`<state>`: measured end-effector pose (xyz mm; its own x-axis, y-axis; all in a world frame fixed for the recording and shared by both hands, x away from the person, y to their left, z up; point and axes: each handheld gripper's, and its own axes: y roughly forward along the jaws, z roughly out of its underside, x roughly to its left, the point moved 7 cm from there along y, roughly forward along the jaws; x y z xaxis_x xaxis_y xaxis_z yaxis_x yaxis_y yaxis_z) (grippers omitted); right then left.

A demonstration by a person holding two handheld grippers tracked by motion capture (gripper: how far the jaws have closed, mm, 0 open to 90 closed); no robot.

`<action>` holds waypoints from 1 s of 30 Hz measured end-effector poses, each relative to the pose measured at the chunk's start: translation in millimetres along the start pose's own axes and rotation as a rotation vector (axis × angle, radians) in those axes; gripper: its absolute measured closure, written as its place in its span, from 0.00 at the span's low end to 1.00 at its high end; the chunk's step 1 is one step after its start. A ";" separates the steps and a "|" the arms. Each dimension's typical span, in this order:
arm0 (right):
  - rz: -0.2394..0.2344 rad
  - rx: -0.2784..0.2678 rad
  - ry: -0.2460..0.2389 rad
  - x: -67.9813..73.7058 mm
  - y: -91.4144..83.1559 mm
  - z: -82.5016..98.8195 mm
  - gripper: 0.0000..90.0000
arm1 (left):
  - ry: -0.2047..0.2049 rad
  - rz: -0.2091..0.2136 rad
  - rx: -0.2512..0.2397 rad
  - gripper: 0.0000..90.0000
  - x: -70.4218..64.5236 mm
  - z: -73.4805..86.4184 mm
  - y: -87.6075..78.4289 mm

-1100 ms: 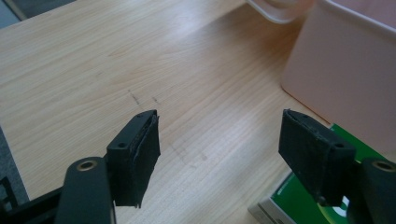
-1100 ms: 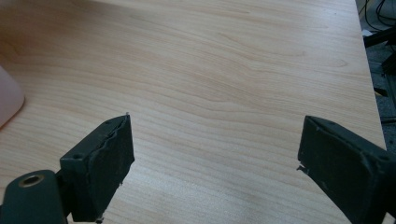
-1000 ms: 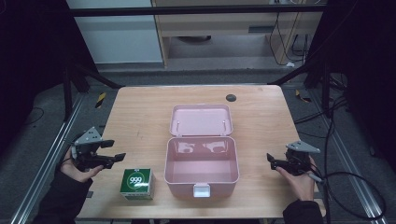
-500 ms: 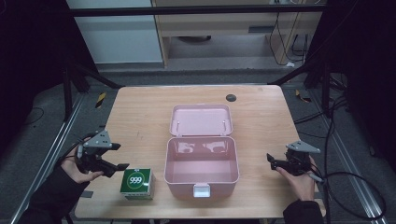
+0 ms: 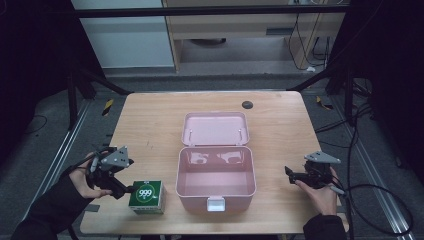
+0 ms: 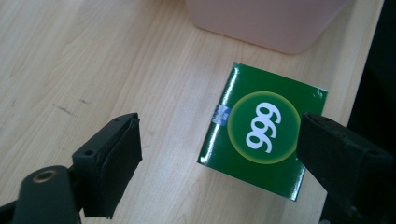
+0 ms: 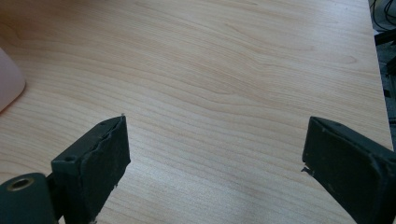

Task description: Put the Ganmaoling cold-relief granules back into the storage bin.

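Note:
A green box marked 999 (image 5: pixel 146 195) (image 6: pixel 264 136) lies flat on the wooden table near its front left edge. Just left of it my left gripper (image 5: pixel 120 186) (image 6: pixel 219 149) hangs above it, open, jaws spread wide with the box partly between them and untouched. A pink case (image 5: pixel 216 176) stands open at the table's middle, its lid (image 5: pixel 215 128) laid back and its inside bare. My right gripper (image 5: pixel 291 175) (image 7: pixel 215 158) is open near the right front edge, over bare wood, pointing toward the case.
The case's pink corner (image 7: pixel 9 84) shows at the left of the right gripper view. A dark round grommet (image 5: pixel 247 104) sits at the table's back. Cables (image 5: pixel 380 200) trail off the right side. The table edge (image 6: pixel 359 70) runs close beside the green box.
My left gripper has moved right and tipped down toward the green box, which now lies between its open jaws. The right gripper has stayed put.

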<state>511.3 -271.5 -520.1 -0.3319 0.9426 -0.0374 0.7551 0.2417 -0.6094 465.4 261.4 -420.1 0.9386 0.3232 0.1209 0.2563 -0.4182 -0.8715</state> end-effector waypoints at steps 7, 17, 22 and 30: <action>-0.014 0.014 0.003 1.6 1.2 2.1 0.08 | 0.047 0.018 0.045 0.13 -6.1 -4.5 4.0; -0.017 0.024 -0.017 1.6 2.4 3.6 0.07 | 0.102 0.032 0.117 0.09 -14.1 -5.8 15.3; -0.020 0.023 -0.019 1.7 2.4 3.6 0.07 | 0.114 0.044 0.145 0.08 -17.4 -4.9 21.8; -0.025 0.043 -0.033 3.8 4.3 5.7 0.05 | 0.130 0.074 0.161 0.07 -22.8 -3.2 31.4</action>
<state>510.1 -268.2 -527.4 -0.3691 0.9282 -0.0471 0.7215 0.2542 -0.6440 452.8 238.2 -448.8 0.9779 0.1803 0.1054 0.1556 -0.2923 -0.9436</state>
